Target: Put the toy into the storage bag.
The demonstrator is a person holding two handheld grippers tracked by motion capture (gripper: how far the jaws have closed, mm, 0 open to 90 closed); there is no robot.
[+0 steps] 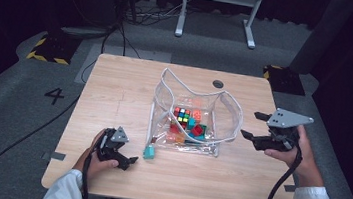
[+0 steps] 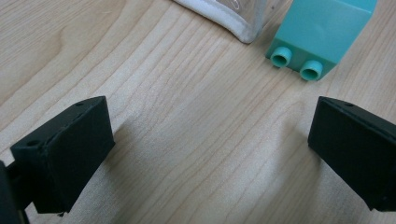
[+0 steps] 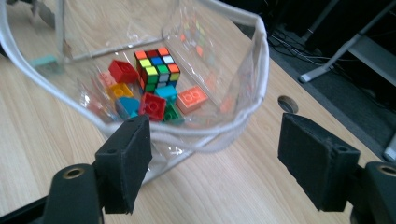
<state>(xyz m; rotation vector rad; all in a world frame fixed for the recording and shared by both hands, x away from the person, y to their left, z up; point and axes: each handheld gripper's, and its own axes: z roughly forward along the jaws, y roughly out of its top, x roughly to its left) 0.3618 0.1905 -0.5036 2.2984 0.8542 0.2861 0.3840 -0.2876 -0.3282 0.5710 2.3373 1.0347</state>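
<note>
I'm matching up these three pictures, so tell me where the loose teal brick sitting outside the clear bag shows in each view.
High view: the teal brick lies on the table just off the clear bag's near left corner.
Left gripper view: upper right, studs toward the camera, beyond the open left claw.
Right gripper view: a blurred teal patch at upper left, seen through the bag.
Shared landmark: the bag's white-edged rim.

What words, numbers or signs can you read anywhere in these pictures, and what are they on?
"4": a dark number on the grey floor, left of the table.
Yellow and black hazard stripes, no words: on the floor plates behind the table.
Nothing readable on the clear bag, the puzzle cube or the teal brick.
</note>
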